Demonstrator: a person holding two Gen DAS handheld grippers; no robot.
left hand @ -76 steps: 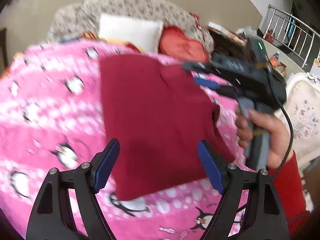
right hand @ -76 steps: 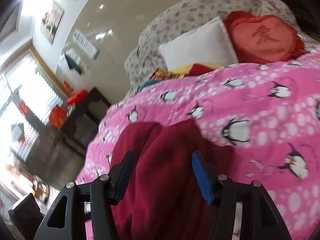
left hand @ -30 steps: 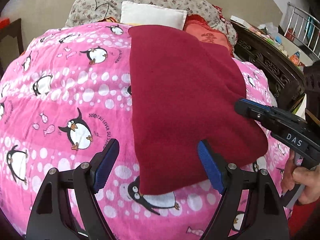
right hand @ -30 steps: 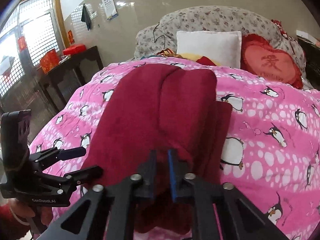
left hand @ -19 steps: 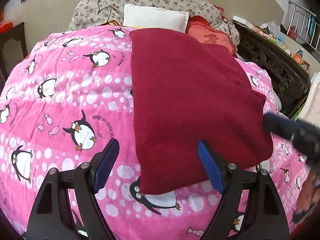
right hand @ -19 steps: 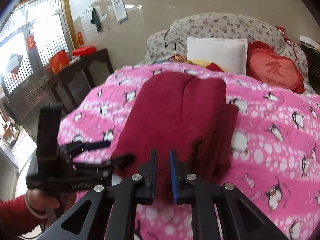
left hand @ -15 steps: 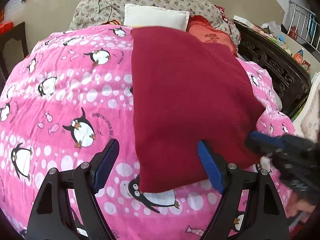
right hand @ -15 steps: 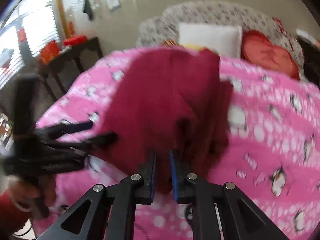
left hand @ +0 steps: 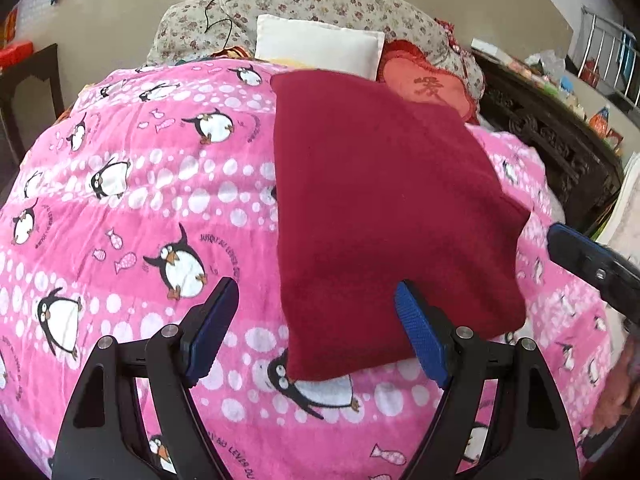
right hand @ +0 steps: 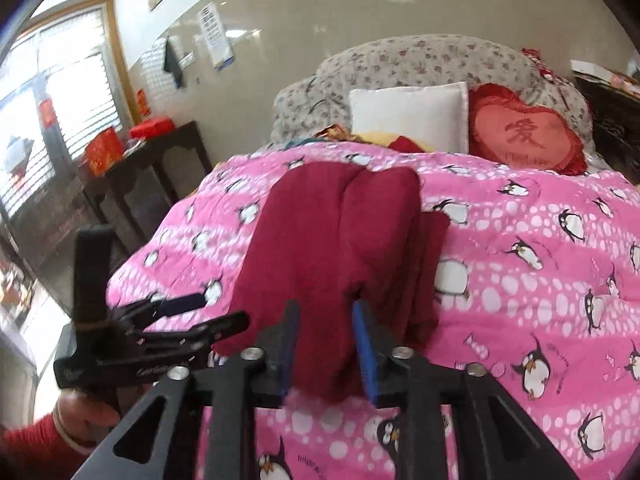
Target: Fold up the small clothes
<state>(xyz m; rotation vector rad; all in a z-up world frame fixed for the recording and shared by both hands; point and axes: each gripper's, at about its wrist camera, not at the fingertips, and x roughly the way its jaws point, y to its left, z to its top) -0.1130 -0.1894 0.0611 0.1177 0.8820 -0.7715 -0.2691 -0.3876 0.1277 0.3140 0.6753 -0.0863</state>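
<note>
A dark red garment (left hand: pixel 380 208) lies folded flat on the pink penguin blanket (left hand: pixel 140 200). It also shows in the right wrist view (right hand: pixel 340 240), with its near edge between my right fingers. My left gripper (left hand: pixel 316 332) is open and empty, hovering over the garment's near left corner. My right gripper (right hand: pixel 326 344) is partly open, its jaws apart around the garment's near edge and not pinching it. The right gripper's tip (left hand: pixel 588 260) shows at the right edge of the left wrist view. The left gripper (right hand: pixel 168 336) shows at the left of the right wrist view.
A white pillow (left hand: pixel 320 48), a red heart cushion (left hand: pixel 432 84) and a floral quilt (left hand: pixel 320 4) sit at the head of the bed. A dark wooden table (right hand: pixel 132 184) stands to the left, a carved dark bedside cabinet (left hand: pixel 560 152) to the right.
My right gripper has opened and let go of the red garment's edge, which now lies on the blanket. My left gripper has stayed open in place.
</note>
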